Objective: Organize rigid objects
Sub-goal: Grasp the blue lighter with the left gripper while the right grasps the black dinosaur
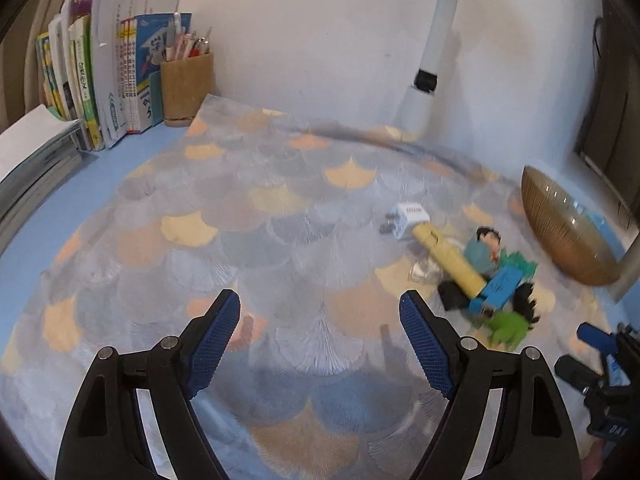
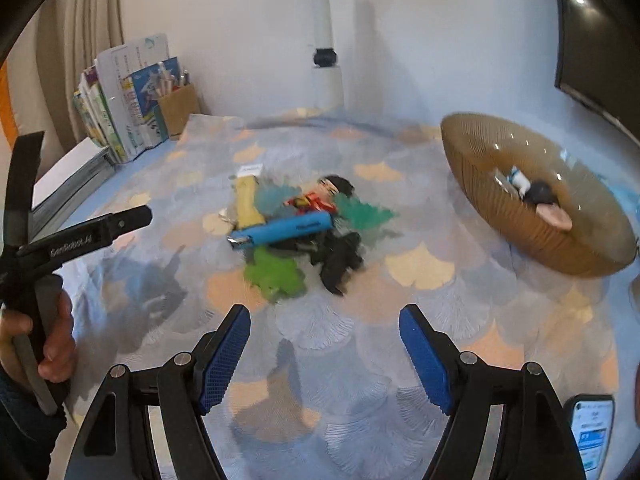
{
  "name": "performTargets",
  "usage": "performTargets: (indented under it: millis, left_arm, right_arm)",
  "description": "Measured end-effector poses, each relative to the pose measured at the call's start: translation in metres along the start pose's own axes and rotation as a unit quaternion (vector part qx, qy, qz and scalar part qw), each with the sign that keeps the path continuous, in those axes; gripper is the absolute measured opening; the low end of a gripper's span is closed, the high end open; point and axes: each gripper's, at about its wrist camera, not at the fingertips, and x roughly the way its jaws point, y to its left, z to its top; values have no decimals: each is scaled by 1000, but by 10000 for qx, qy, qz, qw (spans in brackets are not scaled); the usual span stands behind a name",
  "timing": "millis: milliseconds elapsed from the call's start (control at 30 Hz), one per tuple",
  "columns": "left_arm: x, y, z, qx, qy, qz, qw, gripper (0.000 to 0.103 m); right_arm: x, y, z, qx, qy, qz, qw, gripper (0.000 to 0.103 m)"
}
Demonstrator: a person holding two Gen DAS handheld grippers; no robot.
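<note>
A heap of small rigid objects lies on the patterned mat: a white charger (image 1: 408,220), a yellow tube (image 1: 448,260) (image 2: 247,204), a blue utility knife (image 2: 284,230) (image 1: 498,286), a toy figure (image 2: 326,194) (image 1: 486,248), a green toy (image 2: 274,274) (image 1: 508,328) and a black toy (image 2: 338,258). A brown ribbed bowl (image 2: 492,200) (image 1: 560,236) stands to the right and holds a few small items (image 2: 536,196). My left gripper (image 1: 320,332) is open and empty, left of the heap. My right gripper (image 2: 324,348) is open and empty, just in front of the heap.
Books (image 1: 100,80) and a pen holder (image 1: 186,84) stand at the back left, with a paper stack (image 1: 32,160) beside them. A white lamp post (image 1: 428,60) rises at the back. A phone (image 2: 592,432) lies at the near right. A dark monitor (image 2: 596,40) is at the far right.
</note>
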Motion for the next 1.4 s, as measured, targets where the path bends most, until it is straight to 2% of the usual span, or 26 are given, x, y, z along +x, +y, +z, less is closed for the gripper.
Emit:
performTargets:
  millis: [133,333,400,433,467,533,567,600,633,733,833,900,1000,1233,1300,1400]
  left_arm:
    - [-6,-14,-3,342,-58,31,9994,81]
    - [-5,-28,-7,721,81,-43,9974,81]
    - [-4,-30,-6,741,184,-200,9969,80]
    - [-2,-30,-4,650,355,-525,9959,80]
    - [3,-28,-2,384,692,-1243,9891,79]
    - [12,-27,1,-16,1188,-2294,9661,80]
    - [12,-30,4,-46,1169,-2448,9625,80]
    - [12,-34,7,57,1110,-2399,9644,79]
    - [13,-39,10,219,1085,-2315,9665,79]
    - [22,-57,18,651,1086,-2135,9687,79]
    - [40,-71,20,755,1276,-2179,9646,76]
    - [48,-76,20,708,1427,-2270,9608,62]
    - [51,-84,20,737,1421,-2233,9615,53]
    - [45,-89,20,758,1350,-2231,9624,37]
    - [40,-89,19,716,1291,-2258,9629,25]
    - [25,-87,17,637,1108,-2200,9671,23]
  right_arm:
    - [7,-10,-3,198,85,1,9998,76]
    - [13,-1,-4,-61,200,0,9998,76]
    - [13,2,-5,-130,198,22,9997,76]
    - [13,3,-6,-141,204,23,9997,76]
    - [14,2,-5,-135,220,29,9997,76]
    - [15,-2,-4,21,327,147,9994,75]
    - [15,-9,-3,282,433,445,9977,75]
    - [16,-21,-3,651,537,967,9917,75]
    - [16,-31,-2,935,593,1276,9856,75]
    - [16,-47,9,1040,694,962,9875,73]
    - [18,-52,20,1018,679,1029,9871,69]
    - [25,-49,25,974,746,1049,9869,60]
    - [41,-39,30,775,859,835,9898,49]
    - [69,-35,37,866,873,875,9885,48]
    - [71,-34,37,837,852,769,9899,35]
    - [57,-35,32,737,741,865,9908,32]
